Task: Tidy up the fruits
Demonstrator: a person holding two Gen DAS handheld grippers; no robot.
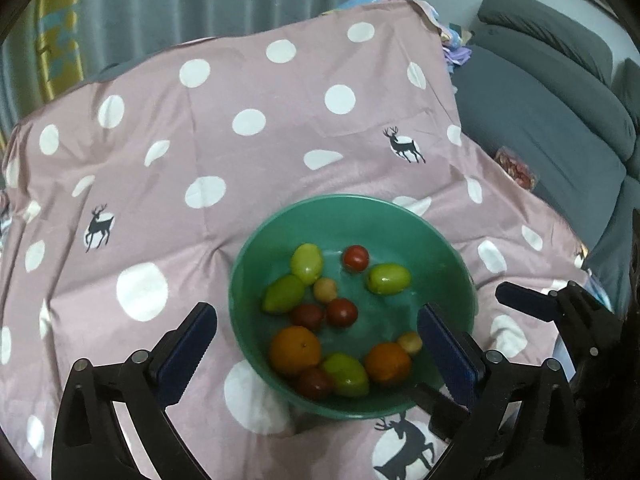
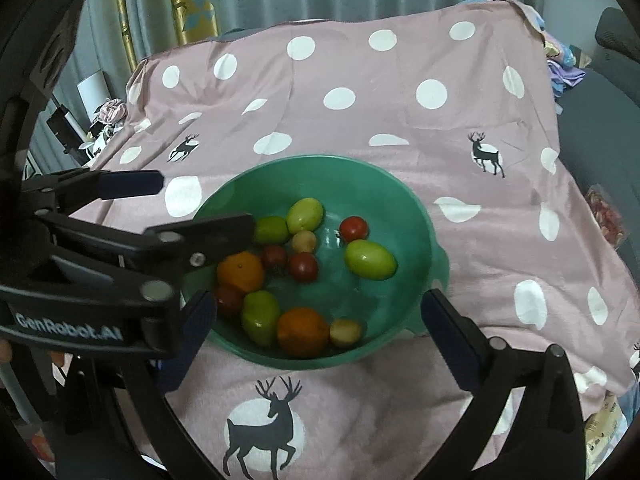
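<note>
On a pink polka-dot cloth (image 1: 200, 128) with deer prints, a green bowl (image 1: 340, 216) holds every visible fruit, oranges (image 1: 295, 350), red tomatoes, green fruits, while left gripper (image 1: 316, 344) and right gripper (image 2: 316, 328) hover wide open and empty, fitting either sorting's start or end.

Left black two-finger gripper with blue pads (image 1: 316, 334) hovered with jaws spread wide, nothing between them. Right black two-finger gripper with blue pads (image 2: 318, 314) likewise gaped, jaws empty. Both pointed forward and downward, side by side, close together; left gripper crossed right wrist view's left side. Fingertip (image 2: 5, 352) showed at left edge behind left gripper.
</note>
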